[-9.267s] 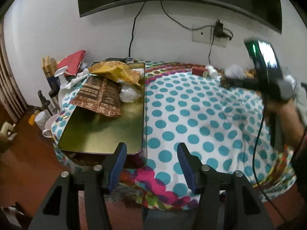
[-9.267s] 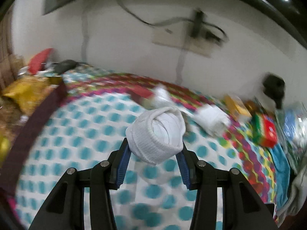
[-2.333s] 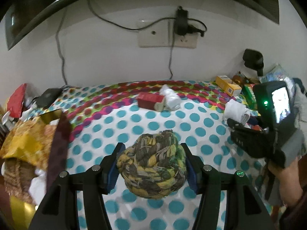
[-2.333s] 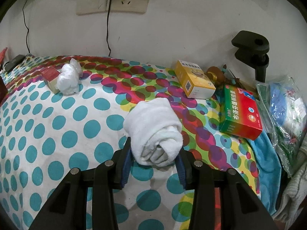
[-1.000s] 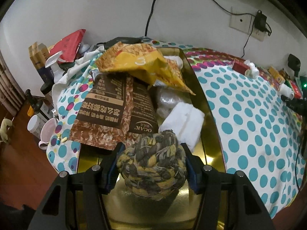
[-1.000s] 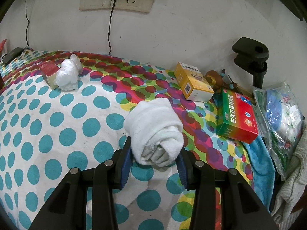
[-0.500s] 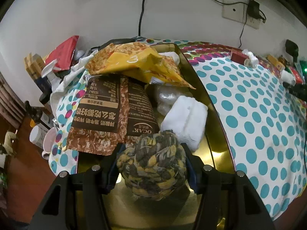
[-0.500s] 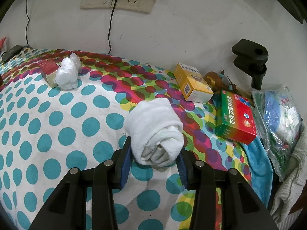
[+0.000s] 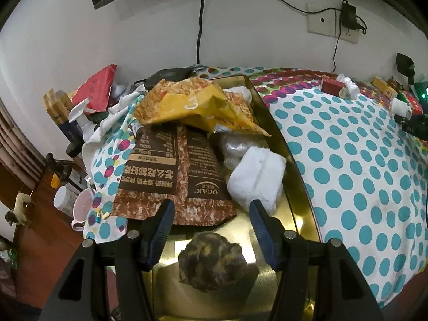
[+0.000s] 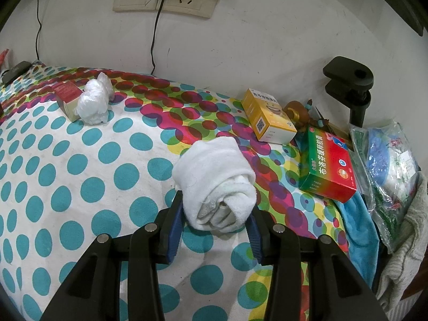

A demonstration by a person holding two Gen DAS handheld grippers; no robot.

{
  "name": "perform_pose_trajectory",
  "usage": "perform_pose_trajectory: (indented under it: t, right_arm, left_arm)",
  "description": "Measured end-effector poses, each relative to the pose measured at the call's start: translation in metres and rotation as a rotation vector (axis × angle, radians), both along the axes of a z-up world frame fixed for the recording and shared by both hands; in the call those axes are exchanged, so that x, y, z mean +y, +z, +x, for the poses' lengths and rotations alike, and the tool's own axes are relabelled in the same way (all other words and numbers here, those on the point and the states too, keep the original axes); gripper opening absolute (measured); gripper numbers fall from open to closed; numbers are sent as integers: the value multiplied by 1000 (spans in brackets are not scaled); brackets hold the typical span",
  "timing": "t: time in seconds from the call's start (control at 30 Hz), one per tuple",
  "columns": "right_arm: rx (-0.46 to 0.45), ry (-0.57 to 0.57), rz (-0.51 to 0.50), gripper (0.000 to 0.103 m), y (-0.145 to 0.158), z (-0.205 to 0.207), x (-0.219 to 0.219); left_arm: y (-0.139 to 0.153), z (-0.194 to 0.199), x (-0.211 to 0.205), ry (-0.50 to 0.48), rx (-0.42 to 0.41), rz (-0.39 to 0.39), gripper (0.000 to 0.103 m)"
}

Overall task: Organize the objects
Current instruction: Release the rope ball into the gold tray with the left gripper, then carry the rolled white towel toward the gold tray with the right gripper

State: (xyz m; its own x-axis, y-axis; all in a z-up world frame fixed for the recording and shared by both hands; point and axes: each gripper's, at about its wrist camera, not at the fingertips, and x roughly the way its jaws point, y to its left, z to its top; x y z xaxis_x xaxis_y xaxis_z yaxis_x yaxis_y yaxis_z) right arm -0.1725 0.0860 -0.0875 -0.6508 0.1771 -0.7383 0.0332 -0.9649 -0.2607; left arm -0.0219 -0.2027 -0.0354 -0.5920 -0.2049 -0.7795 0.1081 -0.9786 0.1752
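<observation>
Hidden: the sock ball (image 9: 214, 263) is blurred, lying loose in the gold tray (image 9: 299, 214) near its front edge.
Writing: "OCAK" on the brown bag (image 9: 171, 179).
Left gripper (image 9: 211, 218): spread, holding nothing.
Right gripper (image 10: 214, 226): pinching the white towel roll (image 10: 216, 184), near the tablecloth's (image 10: 67, 160) right edge.

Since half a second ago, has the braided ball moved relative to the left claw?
Yes. The braided ball has dropped out from between the open left claw fingers and lies lower on the gold tray, below the white folded towel.
</observation>
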Motion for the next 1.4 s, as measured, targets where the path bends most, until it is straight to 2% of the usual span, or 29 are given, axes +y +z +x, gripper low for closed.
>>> perform_pose_trajectory:
  t: [0.3,0.57,0.73,0.87,1.0,1.17,1.4]
  right_arm:
    - [1,-1,-1,41,0,4,-9]
    - [0,5,-13,39,1,7,-17]
    - [-1,5,-44,39,3,5,-9]
    - [-1,11,-50,39,4,6,-7]
    - [3,15,-50,39,4,7,-10]
    - [7,39,-66,39,5,8,-8]
    - [10,52,-35,39,4,6,-4]
  left_arm:
    - [13,18,3,44,28,50,60]
    - [25,41,8,95,85,48,60]
    - [21,49,6,105,77,99,60]
    - [18,54,7,117,92,94,60]
    - [12,56,4,123,90,138,60]
    - [7,58,3,116,91,128,60]
    - [9,62,-4,121,114,135,60]
